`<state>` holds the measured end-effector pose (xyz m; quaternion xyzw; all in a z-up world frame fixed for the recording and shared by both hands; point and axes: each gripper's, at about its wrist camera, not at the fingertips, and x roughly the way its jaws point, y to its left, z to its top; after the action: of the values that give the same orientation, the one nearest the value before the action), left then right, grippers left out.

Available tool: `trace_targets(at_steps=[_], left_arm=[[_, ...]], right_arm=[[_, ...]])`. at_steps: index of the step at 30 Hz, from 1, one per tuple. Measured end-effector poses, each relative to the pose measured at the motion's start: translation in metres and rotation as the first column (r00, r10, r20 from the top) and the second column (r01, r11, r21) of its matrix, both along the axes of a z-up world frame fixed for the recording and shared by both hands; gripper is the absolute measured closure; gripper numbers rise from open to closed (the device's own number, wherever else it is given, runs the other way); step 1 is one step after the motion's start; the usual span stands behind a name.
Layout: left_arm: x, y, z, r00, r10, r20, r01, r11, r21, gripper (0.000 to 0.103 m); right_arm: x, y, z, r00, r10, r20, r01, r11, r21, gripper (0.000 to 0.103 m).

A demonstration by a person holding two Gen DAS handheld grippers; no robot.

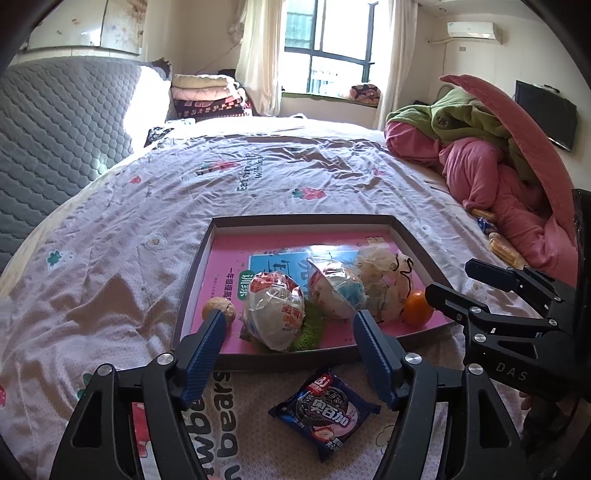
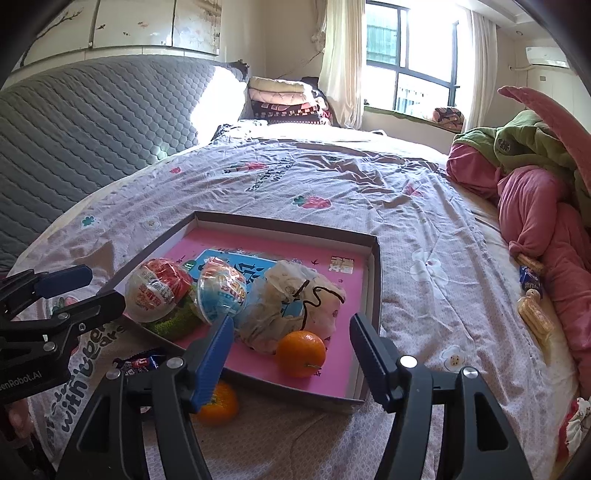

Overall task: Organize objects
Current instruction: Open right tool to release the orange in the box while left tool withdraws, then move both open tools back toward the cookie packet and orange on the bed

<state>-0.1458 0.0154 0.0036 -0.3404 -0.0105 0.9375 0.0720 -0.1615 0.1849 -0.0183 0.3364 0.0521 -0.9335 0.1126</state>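
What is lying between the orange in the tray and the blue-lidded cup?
A crumpled white bag with a black cord lies between the orange and the blue-lidded cup; right wrist view.

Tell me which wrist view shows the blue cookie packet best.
The left wrist view: the blue cookie packet lies whole on the bedsheet before the tray. The right wrist view catches only a sliver behind the left gripper.

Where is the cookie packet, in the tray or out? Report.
Out. The cookie packet lies on the bedsheet, just outside the tray rim.

Somebody's bedroom at home
Big bed (image 1: 277,177), folded blankets (image 1: 207,98), curtained window (image 1: 332,44), wall AC (image 1: 471,29).
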Motion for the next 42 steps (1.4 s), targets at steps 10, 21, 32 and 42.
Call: trace_targets(at_steps=[10, 21, 32, 42], left_arm=[[0.012, 0.0, 0.011, 1.0, 0.018, -0.015, -0.018, 1.0, -0.011, 0.028], [0.033, 0.0, 0.013, 1.0, 0.018, -0.016, -0.018, 0.999, -0.03, 0.028], [0.052, 0.006, -0.001, 1.0, 0.001, 0.017, 0.0, 0.999, -0.046, 0.028], [0.065, 0.015, -0.015, 0.999, -0.029, 0.04, 0.032, 0.997, -0.071, 0.028]], right_arm=[[0.011, 0.0, 0.01, 0.999, 0.012, -0.032, -0.012, 1.0, -0.014, 0.031], [0.034, -0.002, 0.024, 0.996, 0.039, -0.077, -0.041, 0.999, -0.03, 0.03], [0.048, -0.002, 0.018, 0.997, 0.036, -0.065, -0.038, 0.999, -0.033, 0.029], [0.062, -0.003, 0.001, 0.999, 0.032, -0.024, -0.032, 0.999, -0.02, 0.029]])
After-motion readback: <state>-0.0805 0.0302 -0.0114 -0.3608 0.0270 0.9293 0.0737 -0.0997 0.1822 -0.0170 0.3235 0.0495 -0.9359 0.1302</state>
